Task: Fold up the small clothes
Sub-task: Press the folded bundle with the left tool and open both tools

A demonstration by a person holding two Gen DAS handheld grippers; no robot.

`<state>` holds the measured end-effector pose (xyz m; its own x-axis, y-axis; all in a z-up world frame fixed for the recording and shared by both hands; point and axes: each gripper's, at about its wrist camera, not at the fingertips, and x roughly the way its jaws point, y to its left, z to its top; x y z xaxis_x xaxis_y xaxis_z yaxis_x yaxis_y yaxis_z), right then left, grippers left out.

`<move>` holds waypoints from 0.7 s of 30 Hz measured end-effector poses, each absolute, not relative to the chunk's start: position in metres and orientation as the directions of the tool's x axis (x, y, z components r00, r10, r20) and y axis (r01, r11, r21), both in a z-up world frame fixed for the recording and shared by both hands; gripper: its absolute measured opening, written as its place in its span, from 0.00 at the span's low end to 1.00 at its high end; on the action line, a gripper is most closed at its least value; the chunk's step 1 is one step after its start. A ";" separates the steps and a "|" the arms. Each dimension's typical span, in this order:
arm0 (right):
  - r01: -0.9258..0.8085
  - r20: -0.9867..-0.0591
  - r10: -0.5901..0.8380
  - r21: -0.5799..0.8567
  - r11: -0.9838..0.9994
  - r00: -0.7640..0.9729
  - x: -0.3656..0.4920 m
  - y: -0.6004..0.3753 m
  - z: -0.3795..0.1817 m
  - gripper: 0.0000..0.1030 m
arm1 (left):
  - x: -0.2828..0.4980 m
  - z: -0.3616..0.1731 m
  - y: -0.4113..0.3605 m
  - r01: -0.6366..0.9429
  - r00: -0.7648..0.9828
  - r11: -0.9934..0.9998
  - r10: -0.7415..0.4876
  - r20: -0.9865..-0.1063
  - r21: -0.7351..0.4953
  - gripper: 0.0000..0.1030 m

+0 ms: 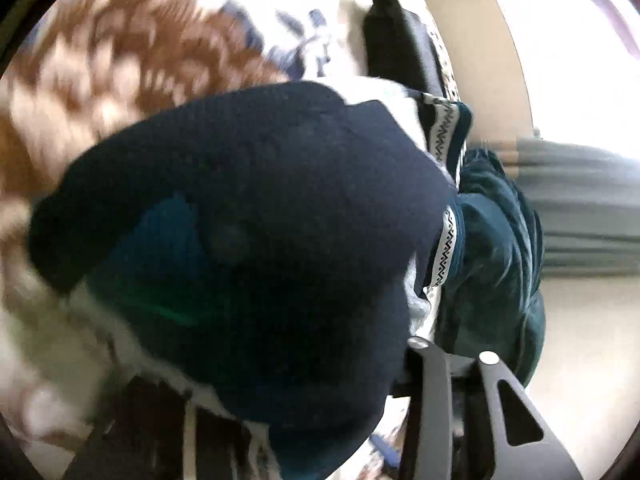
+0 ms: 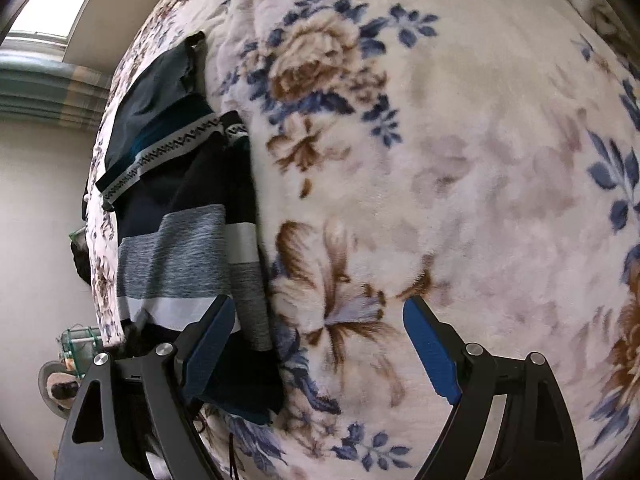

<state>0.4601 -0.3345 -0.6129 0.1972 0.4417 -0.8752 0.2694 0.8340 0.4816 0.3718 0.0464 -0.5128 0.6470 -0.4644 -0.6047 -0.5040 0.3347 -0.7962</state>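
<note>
Right gripper (image 2: 320,344) jaws wide apart, empty, over floral blanket (image 2: 460,160). Folded clothes stack (image 2: 176,216) lies on the blanket's left edge, touching its left finger. Left gripper (image 1: 452,360): navy garment (image 1: 256,220) covers the lens, jaw state can't tell.

A small stack of folded clothes (image 2: 176,216) lies along the left edge of the flower-patterned blanket (image 2: 460,140), by the drop at that side. Its lowest visible piece is dark navy with broad grey and white bands, and over the far end lies a dark garment with a white zigzag-patterned waistband (image 2: 168,150). In the left wrist view a dark navy knit garment (image 1: 256,248) hangs crumpled right before the lens, blurred, with the blanket behind it.
</note>
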 end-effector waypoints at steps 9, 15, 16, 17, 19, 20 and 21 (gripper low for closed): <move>0.254 -0.701 0.681 0.713 0.654 0.213 0.517 -0.287 -0.650 0.85 | 0.370 -0.506 0.088 -0.455 0.576 0.434 -0.523 -0.629 -0.778 0.28; 0.304 -0.618 0.751 0.780 0.547 0.233 0.562 -0.248 -0.685 0.74 | 0.376 -0.498 0.074 -0.430 0.541 0.465 -0.554 -0.633 -0.774 0.28; 0.299 -0.622 0.747 0.777 0.554 0.235 0.564 -0.244 -0.683 0.37 | 0.375 -0.498 0.078 -0.422 0.532 0.472 -0.562 -0.633 -0.774 0.28; 0.292 -0.629 0.742 0.773 0.563 0.233 0.565 -0.239 -0.681 0.26 | 0.375 -0.498 0.081 -0.414 0.521 0.483 -0.569 -0.636 -0.772 0.28; 0.271 -0.650 0.713 0.759 0.592 0.262 0.557 -0.235 -0.671 0.22 | 0.382 -0.495 0.087 -0.372 0.478 0.526 -0.598 -0.644 -0.765 0.28; 0.275 -0.647 0.709 0.762 0.586 0.280 0.548 -0.236 -0.667 0.21 | 0.383 -0.493 0.089 -0.347 0.456 0.549 -0.610 -0.648 -0.760 0.28; 0.292 -0.644 0.705 0.765 0.574 0.299 0.535 -0.240 -0.663 0.20 | 0.390 -0.491 0.091 -0.311 0.424 0.583 -0.622 -0.658 -0.751 0.28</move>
